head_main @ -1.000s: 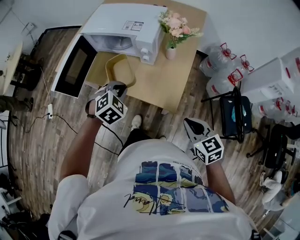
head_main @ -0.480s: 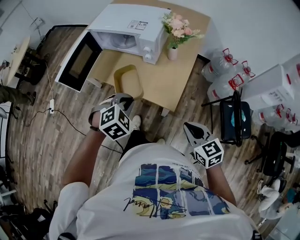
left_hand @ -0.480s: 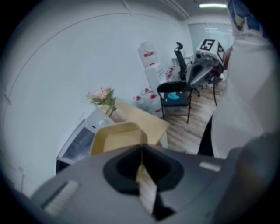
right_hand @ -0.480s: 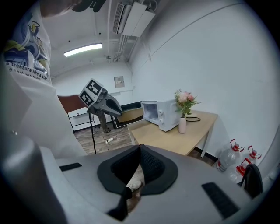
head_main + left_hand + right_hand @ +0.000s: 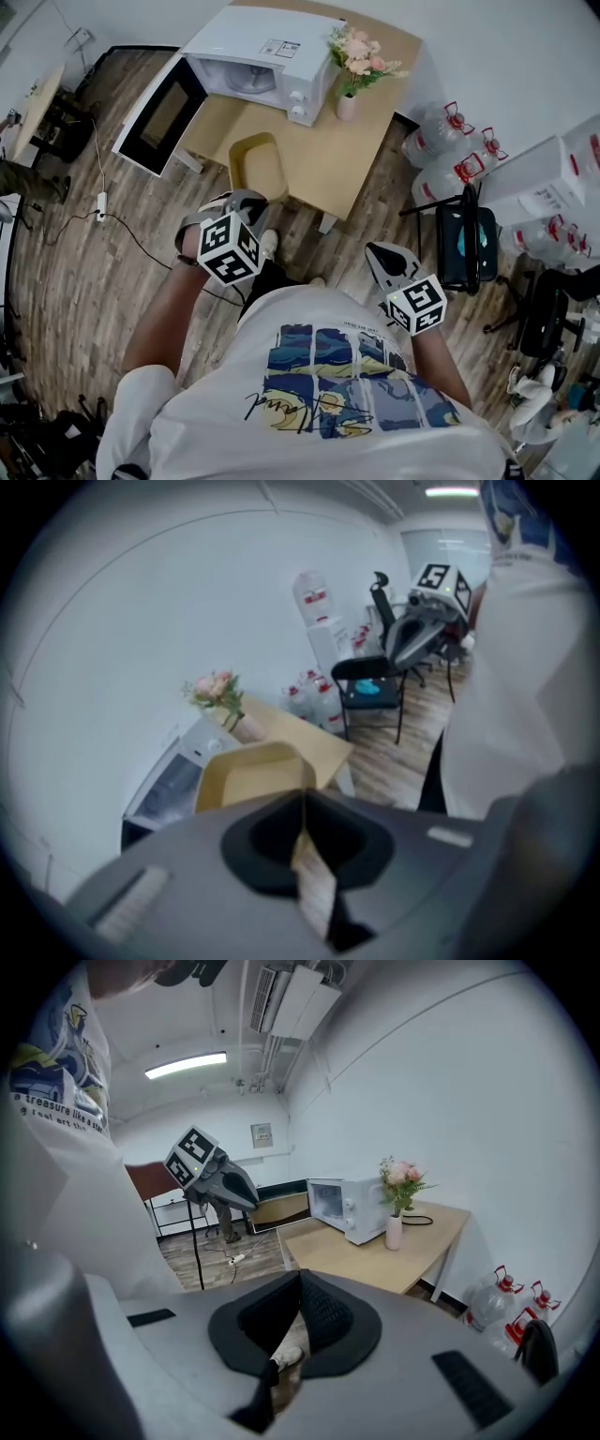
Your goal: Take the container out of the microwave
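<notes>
A shallow yellow container point(image 5: 257, 166) is outside the white microwave point(image 5: 261, 64), over the near edge of the wooden table point(image 5: 347, 159). My left gripper point(image 5: 246, 200) is shut on its near rim. In the left gripper view the thin rim runs between the closed jaws, with the container point(image 5: 251, 772) spreading out beyond my left gripper point(image 5: 305, 797). The microwave door point(image 5: 157, 117) hangs open to the left. My right gripper point(image 5: 379, 255) is shut and holds nothing, low at the right, off the table. In the right gripper view my right gripper point(image 5: 300, 1277) points toward the microwave point(image 5: 343, 1206).
A vase of pink flowers point(image 5: 351, 67) stands just right of the microwave. Water bottles point(image 5: 439, 141), white boxes point(image 5: 553, 155) and a dark chair point(image 5: 464, 236) fill the floor to the right. A cable and power strip point(image 5: 101, 202) lie on the floor at the left.
My left gripper has drawn the container away from the microwave toward the table's near edge. The right gripper has barely moved.
</notes>
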Motion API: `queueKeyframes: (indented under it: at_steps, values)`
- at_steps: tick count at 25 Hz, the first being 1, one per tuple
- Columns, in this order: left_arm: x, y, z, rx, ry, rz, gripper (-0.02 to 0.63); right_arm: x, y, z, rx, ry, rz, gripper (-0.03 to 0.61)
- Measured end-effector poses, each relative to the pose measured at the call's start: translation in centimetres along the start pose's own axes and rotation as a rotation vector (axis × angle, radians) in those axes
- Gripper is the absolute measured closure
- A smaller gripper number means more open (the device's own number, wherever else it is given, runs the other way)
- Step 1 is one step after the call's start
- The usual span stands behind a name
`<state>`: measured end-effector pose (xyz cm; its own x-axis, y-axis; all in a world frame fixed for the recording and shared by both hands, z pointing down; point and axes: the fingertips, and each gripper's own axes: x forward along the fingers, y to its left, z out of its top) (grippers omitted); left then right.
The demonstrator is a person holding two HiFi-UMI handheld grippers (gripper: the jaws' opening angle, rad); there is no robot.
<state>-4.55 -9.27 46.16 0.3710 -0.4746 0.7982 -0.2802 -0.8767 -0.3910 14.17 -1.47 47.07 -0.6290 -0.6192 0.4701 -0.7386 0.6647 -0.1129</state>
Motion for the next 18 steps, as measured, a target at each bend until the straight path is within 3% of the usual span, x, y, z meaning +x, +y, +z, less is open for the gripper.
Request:
queueKeyframes:
  at_steps: [18]
  values:
    - [-0.2,-1.4,0.2,0.013,0.012,-0.016,0.595,0.4,0.8,0.0,-0.009,-0.017,0.03,0.572]
